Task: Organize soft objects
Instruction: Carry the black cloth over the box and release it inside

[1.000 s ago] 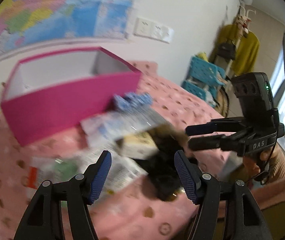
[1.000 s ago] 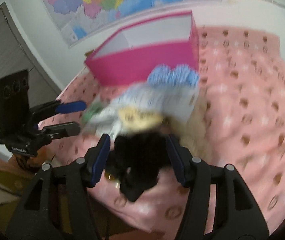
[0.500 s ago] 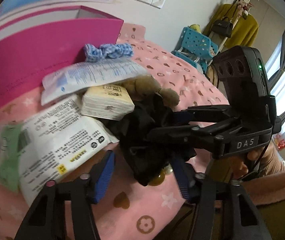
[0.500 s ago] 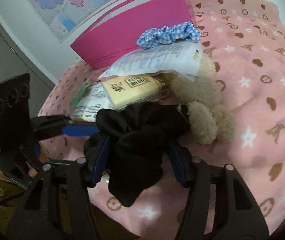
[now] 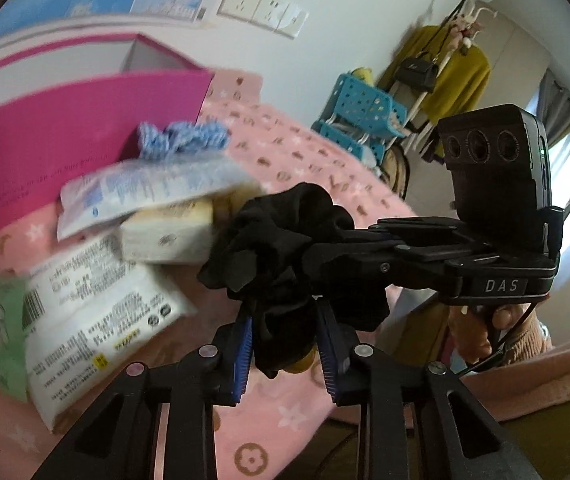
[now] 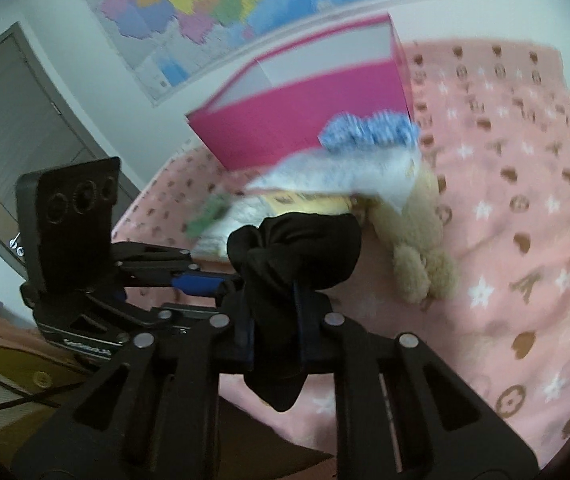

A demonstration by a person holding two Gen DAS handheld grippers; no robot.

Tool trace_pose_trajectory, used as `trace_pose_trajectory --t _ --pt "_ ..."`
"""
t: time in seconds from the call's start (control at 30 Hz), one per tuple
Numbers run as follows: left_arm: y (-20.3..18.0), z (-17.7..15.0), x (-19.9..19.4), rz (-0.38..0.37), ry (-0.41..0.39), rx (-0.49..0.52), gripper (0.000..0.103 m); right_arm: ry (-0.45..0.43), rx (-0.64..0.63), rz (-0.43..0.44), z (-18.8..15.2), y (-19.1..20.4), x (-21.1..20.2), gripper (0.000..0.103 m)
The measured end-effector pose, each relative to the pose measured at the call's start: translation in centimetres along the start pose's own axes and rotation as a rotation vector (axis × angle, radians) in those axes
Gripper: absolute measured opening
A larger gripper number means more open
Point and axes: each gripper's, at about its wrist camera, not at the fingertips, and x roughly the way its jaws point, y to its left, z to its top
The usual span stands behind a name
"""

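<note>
Low in the frame, above the edge of a pink bed (image 6: pixel 525 240), the left hand-held gripper (image 5: pixel 287 344) and right hand-held gripper (image 6: pixel 273 332) are both closing on one black fabric scrunchie (image 5: pixel 285 240), pinched between their pads. It looks light, limp and easily crushed. Bunched folds give the firmest hold.
</note>
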Motion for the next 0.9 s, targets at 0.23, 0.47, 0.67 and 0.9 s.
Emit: trace_pose_trajectory --t 0.23,0.47,0.67,0.9 --pt "-0.9 2.6 -3.0 0.019 -0.107 0.052 0.029 -0.084 -0.086 0.017 3.5 1.7 -2.1 0.016" --pt "0.6 7.0 -4.8 0.090 -0.193 0.063 0.029 -0.146 -0.139 0.028 8.4 1.5 -1.4 0.016" --pt "2.6 11.3 -5.2 0.152 -0.244 0.054 0.029 -0.198 -0.167 0.021 13.7 1.2 0.2 0.016" --pt "6.0 15.7 -4.8 0.222 -0.252 0.014 0.029 -0.191 -0.149 0.016 18.5 -0.7 3.3 0.017"
